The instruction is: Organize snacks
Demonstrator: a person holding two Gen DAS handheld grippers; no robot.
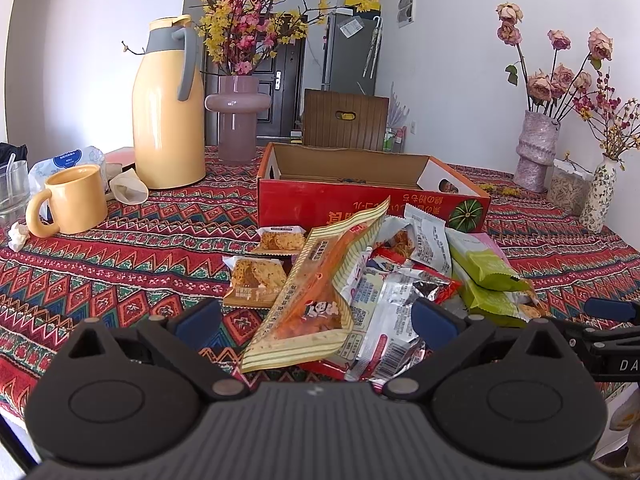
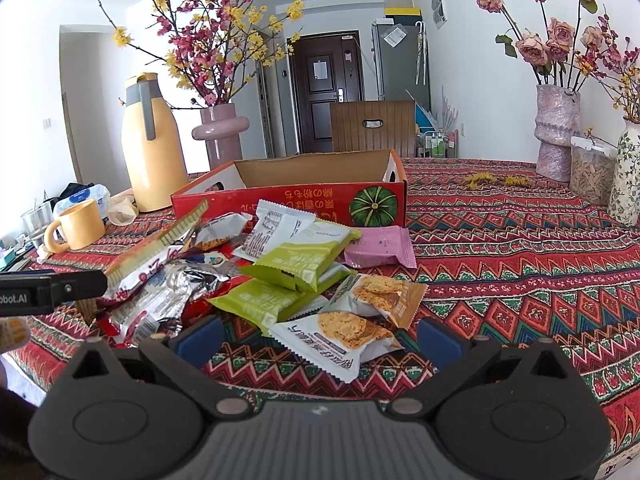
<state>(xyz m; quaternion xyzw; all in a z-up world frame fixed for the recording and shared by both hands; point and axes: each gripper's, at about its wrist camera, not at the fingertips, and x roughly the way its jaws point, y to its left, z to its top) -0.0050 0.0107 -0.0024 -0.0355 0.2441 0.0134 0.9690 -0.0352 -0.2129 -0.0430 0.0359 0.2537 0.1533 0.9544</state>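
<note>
While both grippers' fingers spread wide, snack packets seemingly lie untouched before the red box.

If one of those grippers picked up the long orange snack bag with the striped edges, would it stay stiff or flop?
The long orange striped-edged snack bag would probably sag at both ends, since it looks like thin film and already lies bent over the snack pile. Its glossy surface may be slippery. It seems light for its size, so a push should slide it easily.
</note>
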